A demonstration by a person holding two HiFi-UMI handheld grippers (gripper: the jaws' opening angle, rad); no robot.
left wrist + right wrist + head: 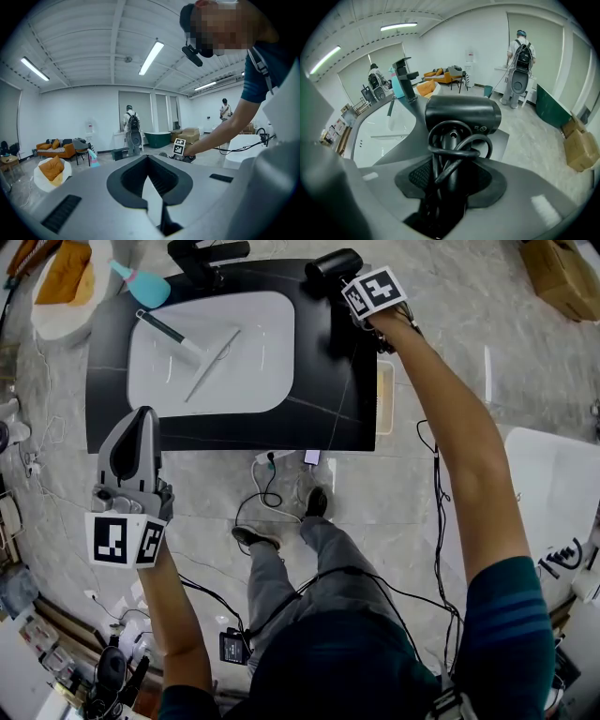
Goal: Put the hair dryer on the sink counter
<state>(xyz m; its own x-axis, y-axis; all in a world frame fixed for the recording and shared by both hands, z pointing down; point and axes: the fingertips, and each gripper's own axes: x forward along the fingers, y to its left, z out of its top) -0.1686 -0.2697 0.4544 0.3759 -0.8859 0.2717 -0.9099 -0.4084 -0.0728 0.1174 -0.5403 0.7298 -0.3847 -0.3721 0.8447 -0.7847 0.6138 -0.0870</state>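
Observation:
The black hair dryer lies at the far right corner of the black sink counter, its cord wound round the handle. In the right gripper view the hair dryer has its barrel lying crosswise over the counter corner. My right gripper reaches down onto it. The handle and cord stand between the jaws of the right gripper, and the pads look slightly off them. My left gripper hangs before the counter's near left corner. Seen in its own view, the left gripper is shut and holds nothing.
A white basin fills the counter, with a long-handled brush in it and a black faucet behind. A teal tool lies at the far left. Cables trail on the floor. A white tub stands right.

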